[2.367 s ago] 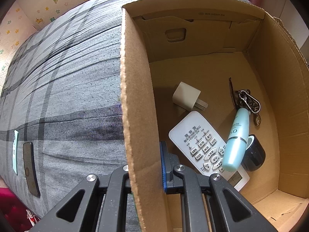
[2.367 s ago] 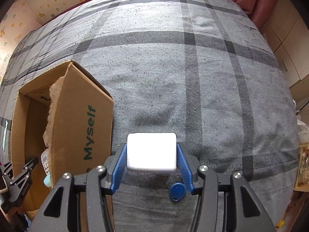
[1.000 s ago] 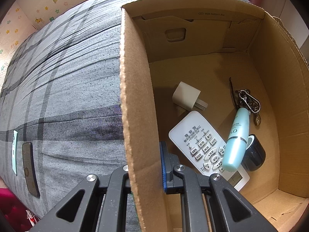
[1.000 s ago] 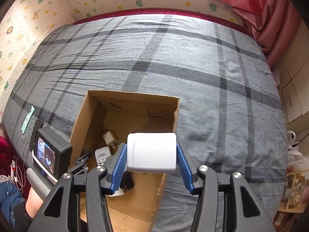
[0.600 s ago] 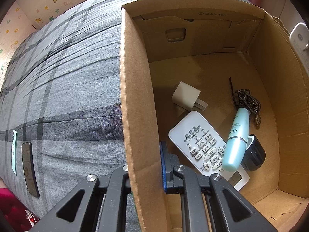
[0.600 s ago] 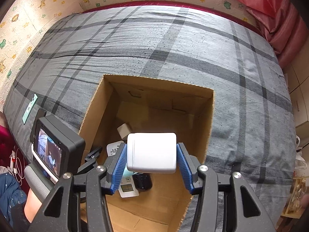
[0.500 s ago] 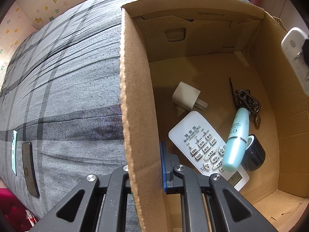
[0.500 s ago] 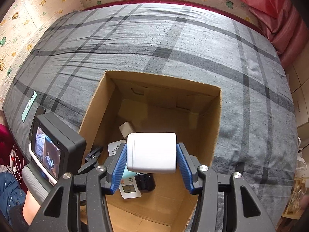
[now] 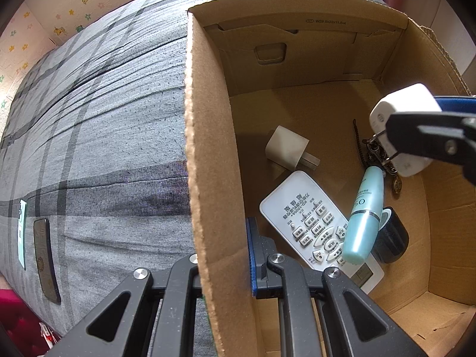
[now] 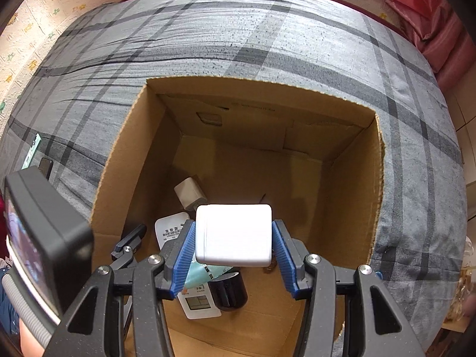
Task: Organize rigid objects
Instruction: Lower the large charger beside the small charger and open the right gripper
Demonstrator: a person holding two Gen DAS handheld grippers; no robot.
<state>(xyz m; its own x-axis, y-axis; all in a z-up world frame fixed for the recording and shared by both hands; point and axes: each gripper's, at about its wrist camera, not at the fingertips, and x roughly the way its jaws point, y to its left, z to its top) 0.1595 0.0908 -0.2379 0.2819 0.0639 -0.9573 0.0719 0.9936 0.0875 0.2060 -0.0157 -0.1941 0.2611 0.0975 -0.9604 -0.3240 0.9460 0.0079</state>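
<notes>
Right hand-held gripper (image 10: 233,248) clamps a white charger (image 10: 233,236) over the cardboard box (image 10: 261,95) — left hand-held gripper (image 9: 221,255) seemingly pinches its wall.

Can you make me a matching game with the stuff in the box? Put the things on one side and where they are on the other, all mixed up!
Things:
1. big white plug
2. teal tube
3. cardboard box wall
4. small white charger

Places:
A. lying across the white remote
B. pinched by the left gripper
C. held up in the right gripper
D. alone on the box floor, prongs pointing to the right

Pairs: 1-C, 2-A, 3-B, 4-D
</notes>
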